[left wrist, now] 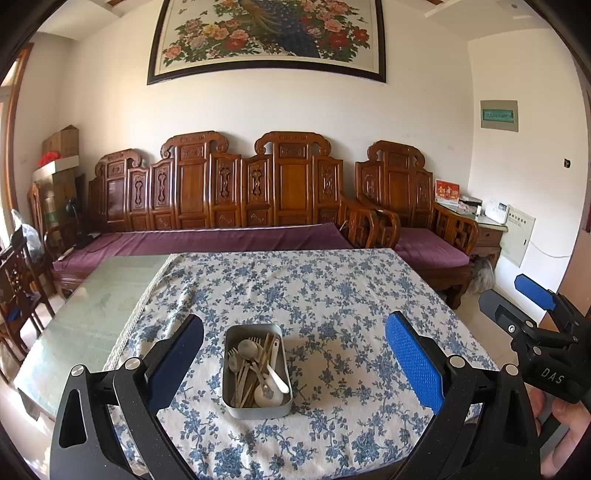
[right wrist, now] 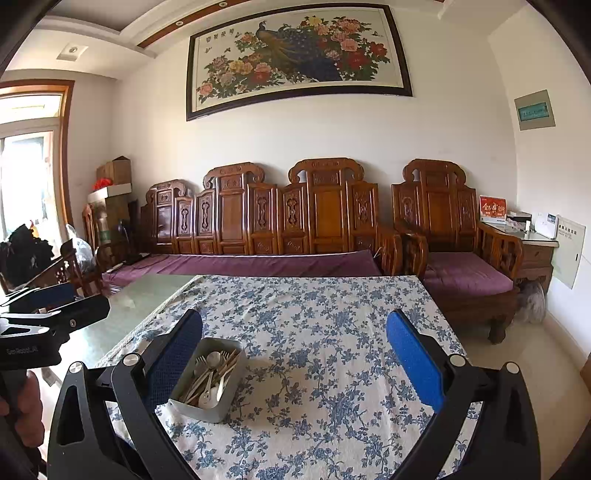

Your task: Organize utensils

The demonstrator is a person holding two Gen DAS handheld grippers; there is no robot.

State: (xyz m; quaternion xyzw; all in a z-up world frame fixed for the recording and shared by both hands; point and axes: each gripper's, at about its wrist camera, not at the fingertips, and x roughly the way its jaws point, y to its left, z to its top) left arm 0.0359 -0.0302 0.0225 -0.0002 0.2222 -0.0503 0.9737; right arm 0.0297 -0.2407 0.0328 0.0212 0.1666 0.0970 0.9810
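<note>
Well, tin (left wrist: 257, 406) mid-cloth (left wrist: 332, 295), both claws wide, w/ room around.

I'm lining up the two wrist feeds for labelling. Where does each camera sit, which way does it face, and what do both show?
Left wrist view: on the left gripper, looking forward over the metal tin of utensils centred between its open fingers; the right gripper and a hand show at the right edge.
Right wrist view: on the right gripper, facing the same way; the tin sits by its left finger, and the left gripper shows at the left.
Shared: tin, floral tablecloth, carved wooden sofa, peacock painting.
</note>
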